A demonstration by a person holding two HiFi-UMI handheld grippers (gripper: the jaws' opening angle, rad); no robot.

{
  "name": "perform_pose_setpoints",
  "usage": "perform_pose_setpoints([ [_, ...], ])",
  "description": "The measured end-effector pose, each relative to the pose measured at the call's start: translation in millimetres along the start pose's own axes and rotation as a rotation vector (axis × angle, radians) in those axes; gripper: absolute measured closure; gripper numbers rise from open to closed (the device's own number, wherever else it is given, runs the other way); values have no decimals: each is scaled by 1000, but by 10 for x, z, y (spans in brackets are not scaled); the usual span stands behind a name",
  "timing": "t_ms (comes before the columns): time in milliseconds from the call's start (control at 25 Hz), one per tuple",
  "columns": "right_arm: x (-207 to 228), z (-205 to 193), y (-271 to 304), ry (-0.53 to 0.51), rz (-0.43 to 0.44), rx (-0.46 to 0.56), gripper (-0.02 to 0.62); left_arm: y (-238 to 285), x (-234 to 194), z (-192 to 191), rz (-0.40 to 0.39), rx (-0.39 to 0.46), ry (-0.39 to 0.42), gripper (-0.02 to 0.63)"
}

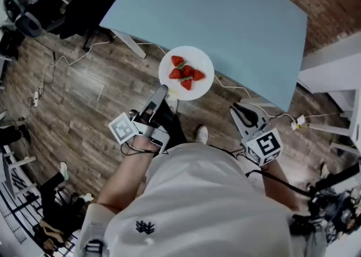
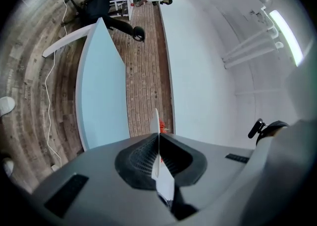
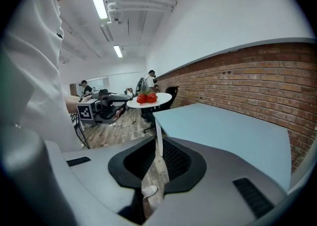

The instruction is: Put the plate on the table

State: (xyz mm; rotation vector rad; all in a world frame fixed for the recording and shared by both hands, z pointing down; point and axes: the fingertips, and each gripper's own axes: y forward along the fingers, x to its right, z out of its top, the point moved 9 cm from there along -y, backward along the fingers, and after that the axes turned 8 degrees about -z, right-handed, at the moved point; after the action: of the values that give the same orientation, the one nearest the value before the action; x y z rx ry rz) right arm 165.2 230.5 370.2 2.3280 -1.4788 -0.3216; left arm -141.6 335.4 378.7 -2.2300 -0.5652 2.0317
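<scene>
A round white plate [image 1: 194,84] with several strawberries [image 1: 186,73] hangs in the air over the wooden floor, just off the near edge of the light blue table [image 1: 225,19]. My left gripper [image 1: 163,91] is shut on the plate's near rim. In the left gripper view the plate [image 2: 157,143] shows edge-on between the jaws. My right gripper [image 1: 243,110] hangs to the right of the plate, shut and holding nothing. The right gripper view shows the plate [image 3: 148,102] level, held by the left gripper [image 3: 121,99] beside the table [image 3: 228,131].
White cables [image 1: 67,61] trail across the wooden floor. A dark office chair [image 1: 84,2] stands at the far left, white furniture [image 1: 333,70] at the right. A brick wall [image 3: 247,76] runs behind the table. People sit far back in the room.
</scene>
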Motion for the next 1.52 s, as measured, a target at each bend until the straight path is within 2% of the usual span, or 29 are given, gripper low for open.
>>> perform_pose_setpoints([
  [360, 232, 559, 826, 87, -204, -6, 546, 989, -634, 1079, -8, -218, -62, 595],
  [560, 177, 691, 1037, 144, -314, -12, 546, 1477, -1046, 1474, 1, -329, -92, 595],
  [760, 266, 693, 1205, 169, -355, -63, 546, 1928, -1585, 1744, 10, -365, -101, 595],
  [920, 623, 681, 1193, 209, -387, -86, 546, 2391, -1957, 1730, 32, -371, -106, 595],
  [1120, 1212, 688, 1265, 213, -372, -89, 546, 2967, -2377, 1659, 48, -352, -114, 595],
  [1520, 2263, 565, 1270, 240, -383, -140, 546, 3815, -3255, 1584, 131, -359, -98, 595],
])
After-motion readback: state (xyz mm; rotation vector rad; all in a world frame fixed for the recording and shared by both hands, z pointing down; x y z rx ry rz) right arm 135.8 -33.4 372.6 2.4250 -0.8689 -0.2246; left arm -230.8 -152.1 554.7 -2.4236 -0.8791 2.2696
